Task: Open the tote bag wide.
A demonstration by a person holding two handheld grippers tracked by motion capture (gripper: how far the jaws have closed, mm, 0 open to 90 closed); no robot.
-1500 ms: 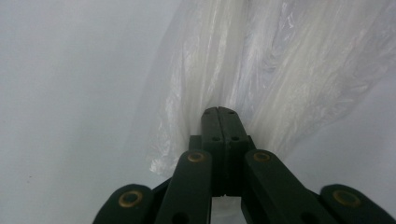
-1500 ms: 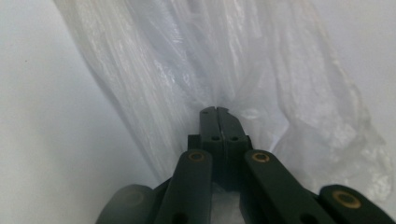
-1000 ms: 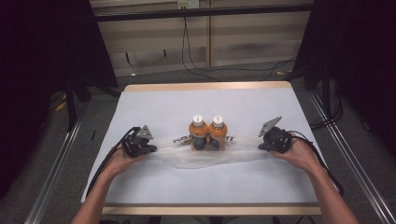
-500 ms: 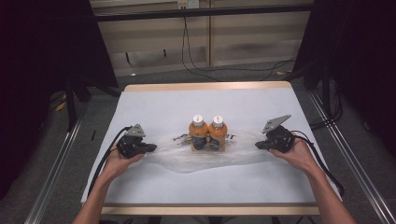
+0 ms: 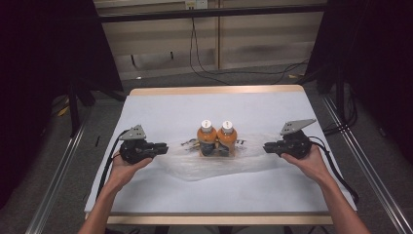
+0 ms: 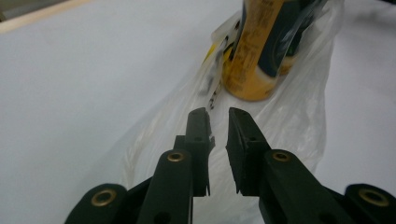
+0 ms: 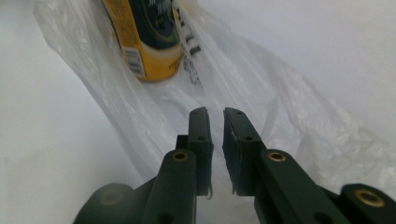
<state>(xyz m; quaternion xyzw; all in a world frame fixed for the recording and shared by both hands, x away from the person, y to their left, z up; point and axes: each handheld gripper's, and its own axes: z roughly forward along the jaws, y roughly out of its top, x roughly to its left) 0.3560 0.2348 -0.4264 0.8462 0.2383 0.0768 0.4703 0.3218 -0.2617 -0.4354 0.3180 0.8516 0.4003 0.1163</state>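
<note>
Two orange juice bottles [image 5: 216, 138] with white caps stand upright, touching side by side, at the middle of the white table [image 5: 160, 109]. They rest on a clear plastic bag [image 5: 214, 163] that lies flat and stretches out to both sides. The left tool [image 5: 164, 146] sits at the bag's left end, jaws a narrow gap apart with nothing between them, pointing toward the bottles. The right tool [image 5: 267, 147] is at the bag's right end, its jaws likewise slightly parted and empty over the plastic. In the left gripper view the bag [image 6: 289, 121] spreads beneath the jaws.
</note>
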